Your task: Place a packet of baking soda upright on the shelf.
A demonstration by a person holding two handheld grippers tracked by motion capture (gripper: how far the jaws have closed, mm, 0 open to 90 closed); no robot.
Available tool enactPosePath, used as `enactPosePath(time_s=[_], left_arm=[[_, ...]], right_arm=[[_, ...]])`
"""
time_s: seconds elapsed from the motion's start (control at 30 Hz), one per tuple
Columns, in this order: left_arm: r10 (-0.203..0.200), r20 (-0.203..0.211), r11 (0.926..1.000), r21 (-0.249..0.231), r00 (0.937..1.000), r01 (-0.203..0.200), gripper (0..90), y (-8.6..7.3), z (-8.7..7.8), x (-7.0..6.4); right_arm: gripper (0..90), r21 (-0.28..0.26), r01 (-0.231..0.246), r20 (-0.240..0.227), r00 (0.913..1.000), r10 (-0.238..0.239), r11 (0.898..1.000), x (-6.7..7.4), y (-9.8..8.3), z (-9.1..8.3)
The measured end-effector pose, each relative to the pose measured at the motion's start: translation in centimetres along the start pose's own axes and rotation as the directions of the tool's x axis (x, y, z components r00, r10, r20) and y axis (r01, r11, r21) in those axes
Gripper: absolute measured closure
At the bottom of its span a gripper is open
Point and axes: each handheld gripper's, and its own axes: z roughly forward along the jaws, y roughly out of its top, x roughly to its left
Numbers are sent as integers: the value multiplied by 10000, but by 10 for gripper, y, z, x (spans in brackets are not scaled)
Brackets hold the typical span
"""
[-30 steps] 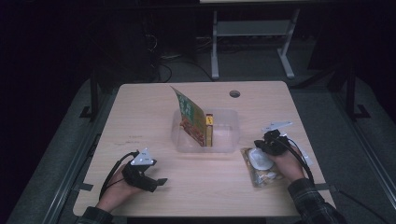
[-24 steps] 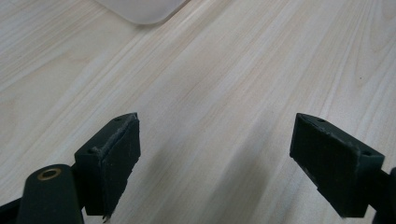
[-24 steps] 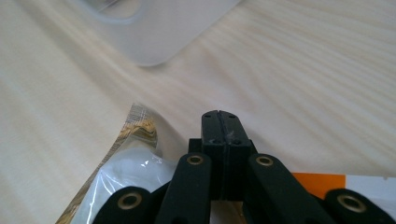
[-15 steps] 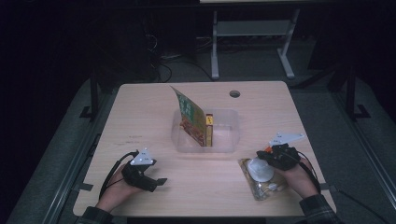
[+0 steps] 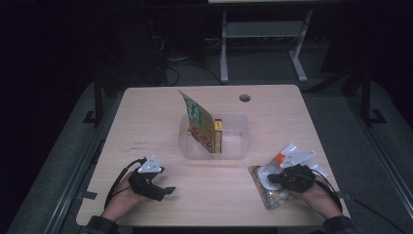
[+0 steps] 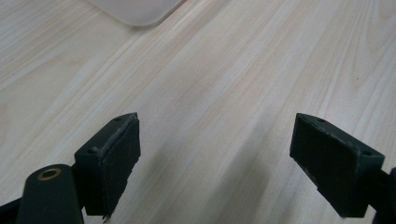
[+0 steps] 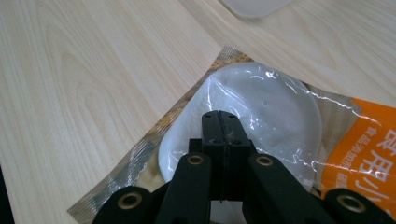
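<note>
Now snack bag right under shut rt claw

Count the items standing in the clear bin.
2: a green-and-yellow packet leaning at the bin's left side, and a yellow box upright right beside it. Anything behind the packet would be hidden.

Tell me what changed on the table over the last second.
The right gripper, jaws shut, slid toward the person's edge of the table, and the clear snack packet came along with it. Whether the jaws pinch the packet is unclear. The left gripper, jaws open, the clear bin and the green box inside it stayed put.
</note>
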Motion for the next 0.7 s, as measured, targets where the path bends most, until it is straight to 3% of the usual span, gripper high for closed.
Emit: enactPosePath(time_s=[0.23, 0.33, 0.47, 0.7], left_arm=[[-7, 23, 10000, 22, 10000, 7, 158, 0, 0, 0], [-15, 7, 10000, -28, 10000, 15, 158, 0, 0, 0], [-52, 15, 10000, 41, 10000, 52, 158, -1, 1, 0], [-46, 49, 9999, 96, 10000, 45, 158, 1, 1, -1]], right_arm=[[900, -9, 251, -176, 9995, -252, 9997, 5, 4, 4], [900, 395, 681, -214, 9975, -673, 9969, 4, 4, -5], [900, 601, 766, -570, 9957, -732, 9952, 3, 1, -8], [900, 502, 1438, -1293, 9822, -1363, 9883, 14, 15, 7]])
